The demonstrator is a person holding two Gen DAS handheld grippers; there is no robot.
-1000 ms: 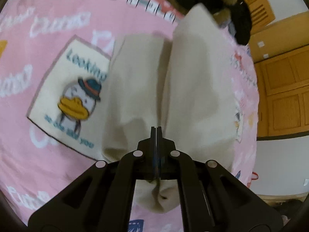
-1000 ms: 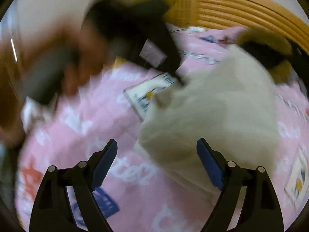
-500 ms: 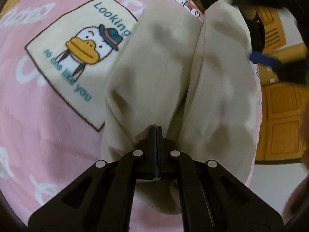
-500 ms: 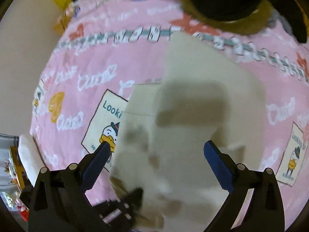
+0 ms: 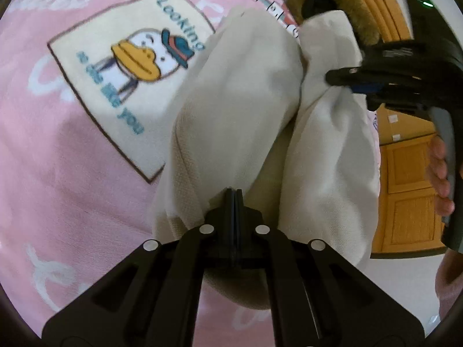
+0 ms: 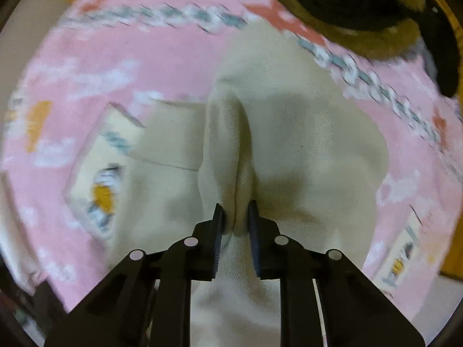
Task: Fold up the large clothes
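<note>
Here the right gripper (image 6: 235,214) is seen pinched on a raised ridge of the cream garment (image 6: 303,144), its jaws having just closed on that fold. The left gripper (image 5: 234,199) is clamped on the garment's near edge. The cloth is stretched away from both, long axis running near to far over the pink bedspread (image 5: 72,173). Both holds are judged set for lifting.

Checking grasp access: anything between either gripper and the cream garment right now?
Nothing visible. The left gripper is shut on the cream garment, and the right gripper, jaws just closing, pinches a raised fold of it. No other item intervenes.
</note>
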